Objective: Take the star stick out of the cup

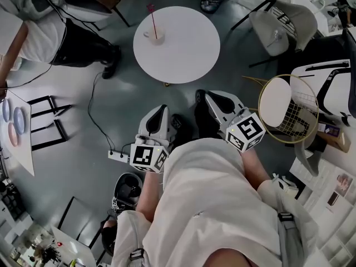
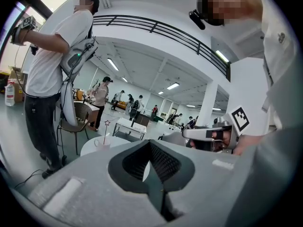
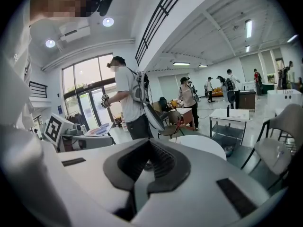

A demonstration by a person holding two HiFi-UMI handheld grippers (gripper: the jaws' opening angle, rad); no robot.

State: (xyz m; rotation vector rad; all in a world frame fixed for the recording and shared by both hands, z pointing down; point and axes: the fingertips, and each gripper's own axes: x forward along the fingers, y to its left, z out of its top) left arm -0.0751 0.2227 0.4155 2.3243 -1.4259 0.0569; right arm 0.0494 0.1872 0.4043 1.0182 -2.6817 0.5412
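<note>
A white cup [image 1: 154, 36] stands near the left edge of a round white table [image 1: 183, 49], with a thin stick topped by a red star [image 1: 151, 9] standing in it. Both grippers hang close to my body, well short of the table and touching nothing. My left gripper [image 1: 157, 115] is shut and empty. The right gripper [image 1: 214, 100] is shut and empty too. The left gripper view shows the cup [image 2: 101, 142] and the star [image 2: 107, 123] far beyond the closed left gripper [image 2: 150, 143]. In the right gripper view, the table [image 3: 203, 145] lies past the closed right gripper [image 3: 150, 143].
A person in a white shirt [image 1: 50, 35] stands left of the table. Chairs [image 1: 281, 26] stand at the upper right. A gold wire side table [image 1: 289, 107] is at my right. A power strip with its cable [image 1: 118, 156] lies on the floor by my left gripper.
</note>
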